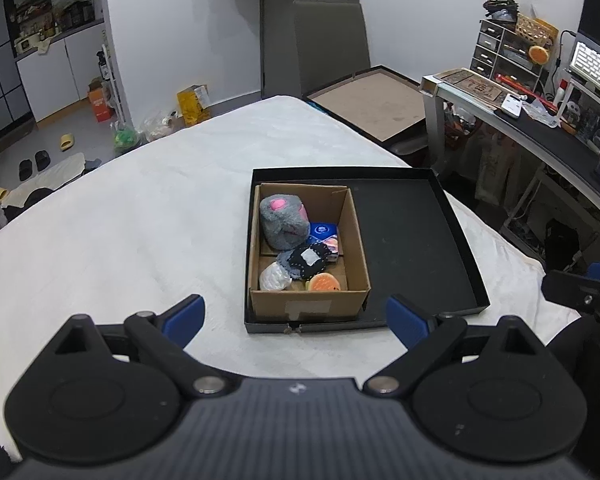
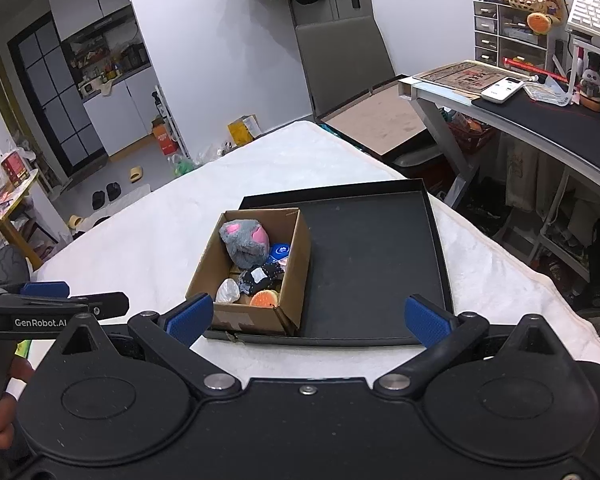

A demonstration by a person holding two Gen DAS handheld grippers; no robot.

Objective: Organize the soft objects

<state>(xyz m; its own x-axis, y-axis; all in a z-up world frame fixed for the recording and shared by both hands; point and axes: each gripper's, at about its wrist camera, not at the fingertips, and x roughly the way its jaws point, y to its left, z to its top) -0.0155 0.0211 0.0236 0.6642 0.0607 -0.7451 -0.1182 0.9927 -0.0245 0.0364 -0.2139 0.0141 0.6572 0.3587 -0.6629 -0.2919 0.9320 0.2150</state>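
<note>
- Left wrist view: the left hand-held gripper (image 1: 295, 318) is seen spread wide, with nothing held between its blue fingers (image 1: 186, 318).
- The right hand-held gripper (image 2: 309, 320) is spread wide too, and nothing is held in it.
- A cardboard box (image 1: 310, 302) is seen inside a flat black tray (image 1: 416, 240), pushed into the tray's left side.
- The tray is laid on a surface covered with a white cloth (image 1: 120, 220) — whether it is a bed or a worktop cannot be told.
- All the soft things that can be seen are packed together in the box, likely so they are kept in one place.
- A gray plush with pink spots (image 1: 285, 220) is set at the far end, where it takes up the most room.
- A dark patch with a white square (image 1: 305, 261) is laid in the middle, partly over a blue packet (image 1: 322, 231).
- A white soft thing (image 1: 274, 278) and an orange round toy (image 1: 326, 282) are tucked at the near end.
- The rest of the tray is bare, and no soft thing is seen on the cloth.
- Two stages are fitted by this — the soft things may have been gathered into the box, or they may be waiting to be sorted out of it.
- Both hand-held grippers are held back from the box, near its front edge.
</note>
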